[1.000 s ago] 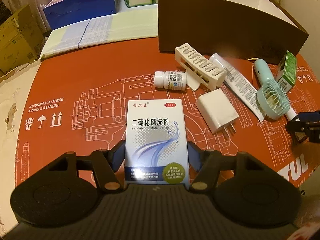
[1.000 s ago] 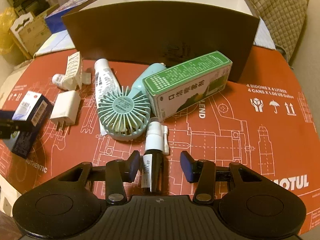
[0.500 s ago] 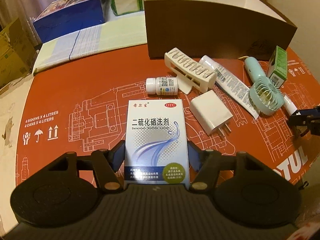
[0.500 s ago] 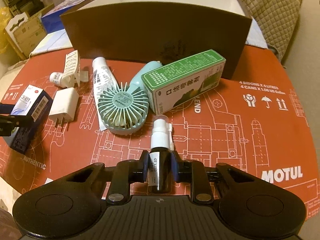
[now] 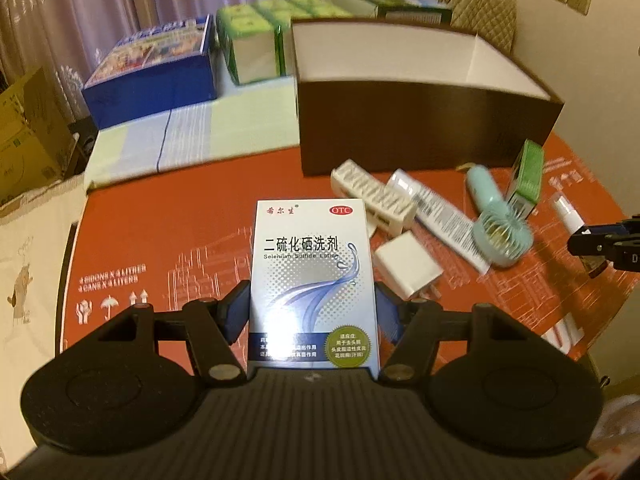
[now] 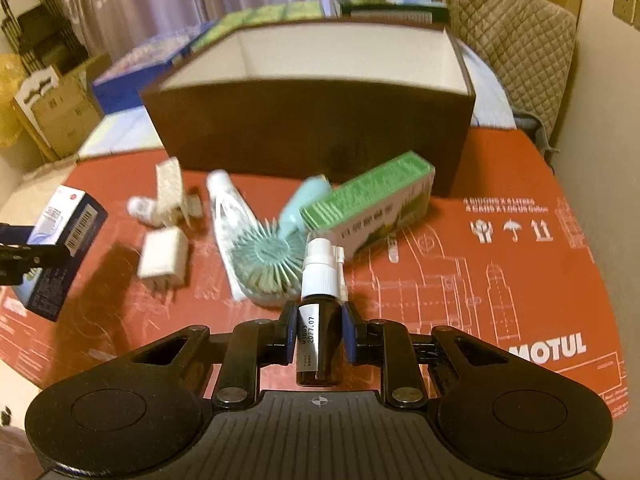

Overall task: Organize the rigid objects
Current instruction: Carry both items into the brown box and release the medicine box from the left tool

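My left gripper (image 5: pixel 312 316) is shut on a white-and-blue lotion box (image 5: pixel 312 276), held clear above the red mat; the same box (image 6: pixel 60 248) shows at the left of the right wrist view. My right gripper (image 6: pixel 318 332) is shut on a dark spray bottle (image 6: pixel 320 320) with a white nozzle, also lifted; its nozzle (image 5: pixel 566 212) shows at the right edge of the left wrist view. On the mat lie a mint hand fan (image 5: pixel 500 228), a green carton (image 6: pixel 372 204), a white tube (image 5: pixel 436 216), a white charger (image 5: pixel 408 268) and a white slotted holder (image 5: pixel 372 196).
A large brown box (image 6: pixel 312 128) with a white inside stands open at the back of the red mat (image 6: pixel 500 280). Behind it are a blue box (image 5: pixel 152 76) and green packs (image 5: pixel 256 44). A small white bottle (image 6: pixel 140 208) lies by the holder. A quilted chair (image 6: pixel 512 44) stands back right.
The right gripper shut on the spray bottle and lifted it off the mat. The left gripper rose with the lotion box; both views now look higher, over the brown box's rim.
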Demonstrator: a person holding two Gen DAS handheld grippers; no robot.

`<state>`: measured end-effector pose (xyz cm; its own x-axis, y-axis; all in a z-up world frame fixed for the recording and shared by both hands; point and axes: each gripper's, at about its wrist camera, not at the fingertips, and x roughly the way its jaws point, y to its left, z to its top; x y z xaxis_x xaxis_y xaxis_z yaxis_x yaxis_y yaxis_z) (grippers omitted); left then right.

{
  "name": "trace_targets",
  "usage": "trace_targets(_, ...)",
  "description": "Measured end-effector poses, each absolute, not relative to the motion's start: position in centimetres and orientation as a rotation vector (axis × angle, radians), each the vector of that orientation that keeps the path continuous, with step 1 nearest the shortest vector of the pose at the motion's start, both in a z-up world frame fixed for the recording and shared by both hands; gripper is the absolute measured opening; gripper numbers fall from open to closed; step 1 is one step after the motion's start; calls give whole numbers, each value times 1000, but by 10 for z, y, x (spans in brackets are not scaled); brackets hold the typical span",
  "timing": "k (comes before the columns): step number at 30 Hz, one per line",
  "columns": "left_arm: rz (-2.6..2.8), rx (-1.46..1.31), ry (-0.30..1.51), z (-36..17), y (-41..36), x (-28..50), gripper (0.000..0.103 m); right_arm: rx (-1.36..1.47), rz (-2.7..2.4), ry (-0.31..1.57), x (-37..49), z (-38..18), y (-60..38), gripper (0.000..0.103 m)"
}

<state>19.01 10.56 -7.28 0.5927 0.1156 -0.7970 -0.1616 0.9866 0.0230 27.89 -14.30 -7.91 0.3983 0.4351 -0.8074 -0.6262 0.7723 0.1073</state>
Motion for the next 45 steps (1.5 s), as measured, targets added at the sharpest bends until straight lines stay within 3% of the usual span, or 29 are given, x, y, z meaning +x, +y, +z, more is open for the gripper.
trace_targets(10,121,-36,826,-29,92,222,61,-149,747,837,298,-26,-136,20)
trace_targets(24,161,17,702,18,82,327,61,-135,799,719,402,22,-113,20)
trace_targets(45,172,80,890,-39,104,491,61,-234,735,806,531,-25,-70,20)
